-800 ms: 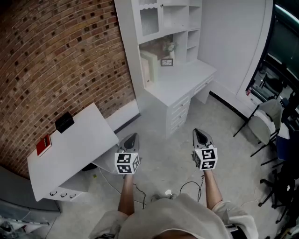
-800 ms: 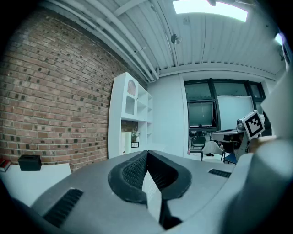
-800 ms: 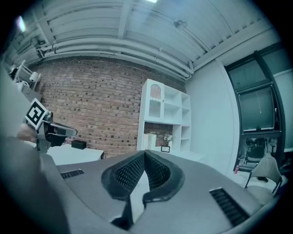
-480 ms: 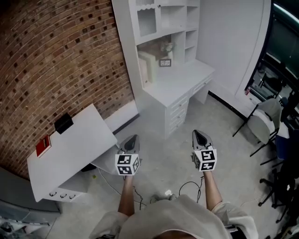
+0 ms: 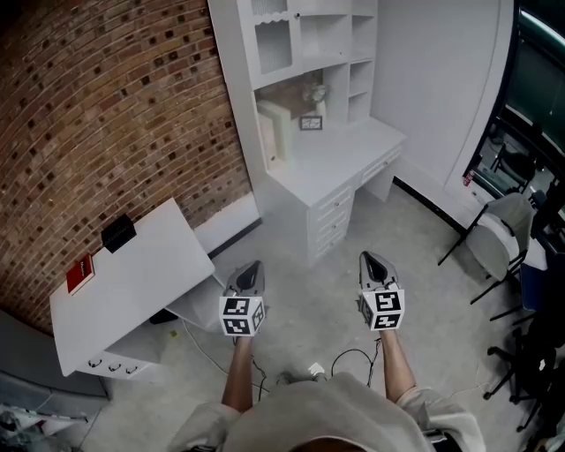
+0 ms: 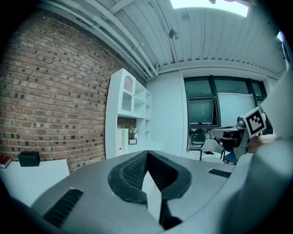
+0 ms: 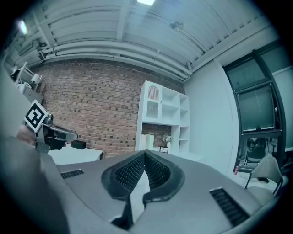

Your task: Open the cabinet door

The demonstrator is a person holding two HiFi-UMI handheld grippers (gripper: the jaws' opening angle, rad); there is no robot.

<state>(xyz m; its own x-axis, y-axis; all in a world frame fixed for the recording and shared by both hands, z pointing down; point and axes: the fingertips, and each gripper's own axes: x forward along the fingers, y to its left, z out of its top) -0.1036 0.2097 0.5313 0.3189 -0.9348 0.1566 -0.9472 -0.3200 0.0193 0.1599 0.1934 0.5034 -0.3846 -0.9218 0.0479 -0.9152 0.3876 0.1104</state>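
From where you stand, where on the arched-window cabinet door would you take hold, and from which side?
Take the cabinet door at its right edge, where a dark speck may be a knob. Come from the front with jaws level: the door stands upright, shut flush in the white hutch.

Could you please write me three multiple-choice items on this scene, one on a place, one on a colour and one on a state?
1. Where does the black box sit?
A. on the floor
B. on the white table
C. on a chair

2. What colour is the book on that table?
A. blue
B. green
C. red

3. How do the jaws of the right gripper stand?
A. shut, empty
B. wide apart
C. shut on a handle

Key: 1 B, the box rests on the tabletop; 2 C, its cover is red; 3 A, the jaws meet with nothing between them.
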